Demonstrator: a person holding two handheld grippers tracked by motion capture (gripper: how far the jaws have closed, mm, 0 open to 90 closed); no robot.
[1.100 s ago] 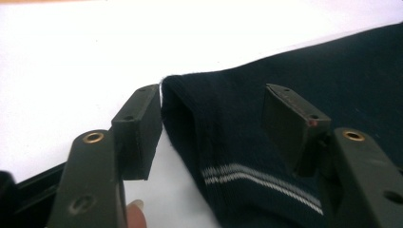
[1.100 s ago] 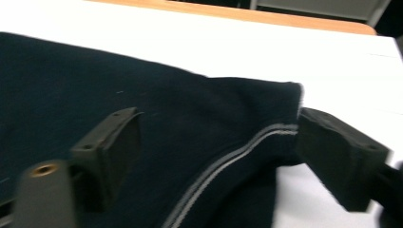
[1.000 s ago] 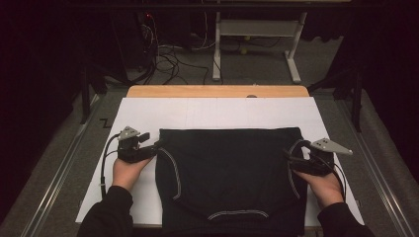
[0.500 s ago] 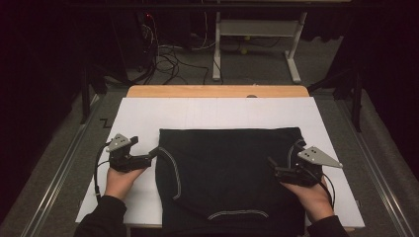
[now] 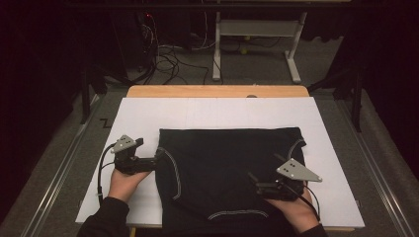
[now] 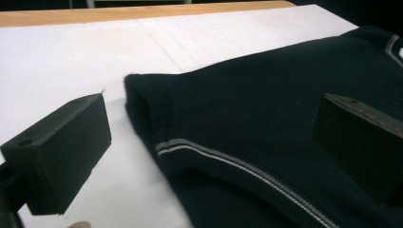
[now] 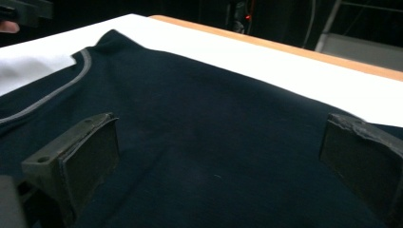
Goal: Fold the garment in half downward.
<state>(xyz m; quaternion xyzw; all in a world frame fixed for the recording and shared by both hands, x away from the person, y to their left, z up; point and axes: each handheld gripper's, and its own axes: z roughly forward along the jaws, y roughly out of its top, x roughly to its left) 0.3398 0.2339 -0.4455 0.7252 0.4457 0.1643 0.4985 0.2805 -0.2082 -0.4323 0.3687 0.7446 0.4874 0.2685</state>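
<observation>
A dark navy garment (image 5: 227,168) with pale grey piping lies flat on the white board (image 5: 148,118). My left gripper (image 5: 158,159) rests at the garment's left edge, by the sleeve opening. Its jaws have just been opening and stand wide in the left gripper view (image 6: 209,123), with the sleeve edge (image 6: 157,118) between them, untouched. My right gripper (image 5: 253,181) hovers over the garment's near right part, pointing left. Its jaws have just been opening too and stand wide (image 7: 218,137) over the cloth (image 7: 199,85), gripping nothing.
The white board lies on a wooden table (image 5: 217,91). Beyond the table a metal frame (image 5: 257,34) and loose cables (image 5: 168,54) sit on the floor. Metal rails (image 5: 59,173) run along both sides. Bare board lies left, right and behind the garment.
My right gripper has moved left and nearer, from the garment's right edge to over the cloth. Both grippers have let go of the garment's edges. The left hand has barely shifted.
</observation>
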